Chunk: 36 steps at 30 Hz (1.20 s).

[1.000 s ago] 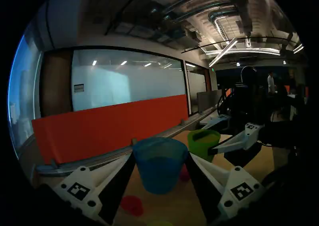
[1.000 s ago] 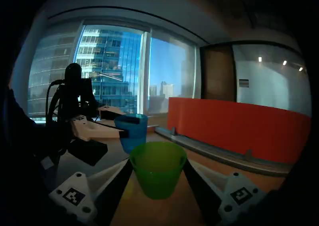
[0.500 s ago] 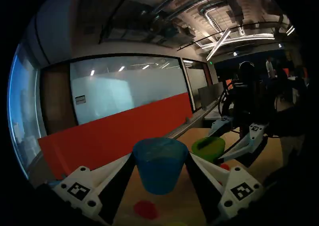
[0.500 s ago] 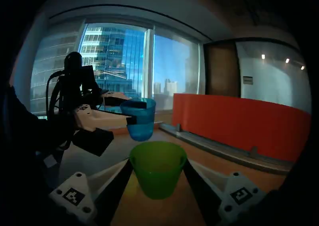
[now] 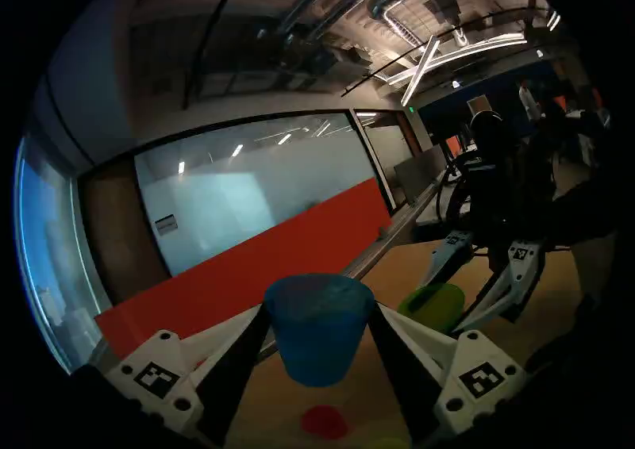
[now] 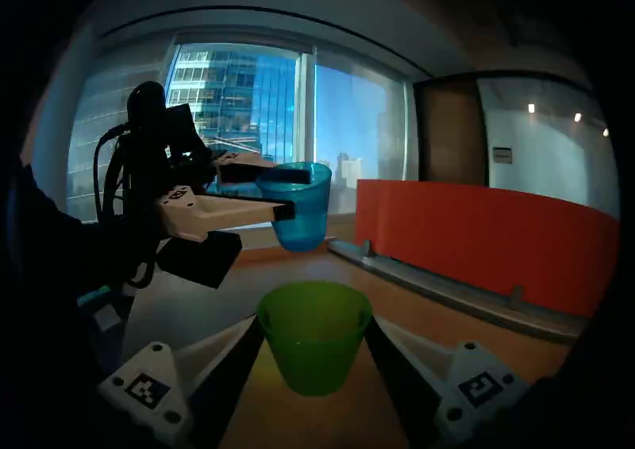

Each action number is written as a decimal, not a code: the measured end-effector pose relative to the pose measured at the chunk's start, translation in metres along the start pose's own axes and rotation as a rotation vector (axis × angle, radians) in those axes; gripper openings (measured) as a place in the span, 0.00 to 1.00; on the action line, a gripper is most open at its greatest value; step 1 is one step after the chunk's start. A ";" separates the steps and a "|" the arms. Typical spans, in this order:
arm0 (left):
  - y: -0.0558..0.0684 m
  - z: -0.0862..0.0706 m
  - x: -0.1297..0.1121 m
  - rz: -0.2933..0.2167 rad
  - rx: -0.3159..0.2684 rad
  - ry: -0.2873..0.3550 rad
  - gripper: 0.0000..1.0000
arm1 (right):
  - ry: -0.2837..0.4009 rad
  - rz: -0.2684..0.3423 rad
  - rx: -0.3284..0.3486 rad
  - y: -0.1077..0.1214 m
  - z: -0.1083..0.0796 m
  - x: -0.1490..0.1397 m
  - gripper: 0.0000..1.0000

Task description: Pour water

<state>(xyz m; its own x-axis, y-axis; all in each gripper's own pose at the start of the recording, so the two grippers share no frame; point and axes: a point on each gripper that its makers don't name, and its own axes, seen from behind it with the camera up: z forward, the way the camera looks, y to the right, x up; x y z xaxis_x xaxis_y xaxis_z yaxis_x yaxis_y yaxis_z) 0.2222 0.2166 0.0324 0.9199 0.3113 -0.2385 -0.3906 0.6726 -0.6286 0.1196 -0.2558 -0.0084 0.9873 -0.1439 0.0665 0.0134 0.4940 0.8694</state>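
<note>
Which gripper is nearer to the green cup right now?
Right. The right gripper clamps the green cup between its fingers. The left gripper, shut on the blue cup, hangs higher and farther off, apart from the green cup.

Open air gap between raised blue cup [image 6: 298, 205] and green cup [image 6: 315, 346]. Orange partition [image 6: 492, 243] walls off table's [image 6: 413, 310] far edge.

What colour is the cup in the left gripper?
Translucent blue. The cup shows best in the left gripper view, close up.
</note>
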 end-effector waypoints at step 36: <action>0.005 0.002 0.028 0.357 -0.001 -0.013 0.86 | -0.011 0.002 0.049 -0.018 0.013 -0.016 0.90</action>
<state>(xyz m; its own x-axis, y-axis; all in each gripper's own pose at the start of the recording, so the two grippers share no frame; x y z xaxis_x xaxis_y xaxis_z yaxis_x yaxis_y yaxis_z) 0.2462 0.2300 0.0237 0.7251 0.5352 -0.4334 -0.6870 0.5194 -0.5082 0.1013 -0.2736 -0.0186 0.9855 -0.1529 0.0735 0.0036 0.4518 0.8921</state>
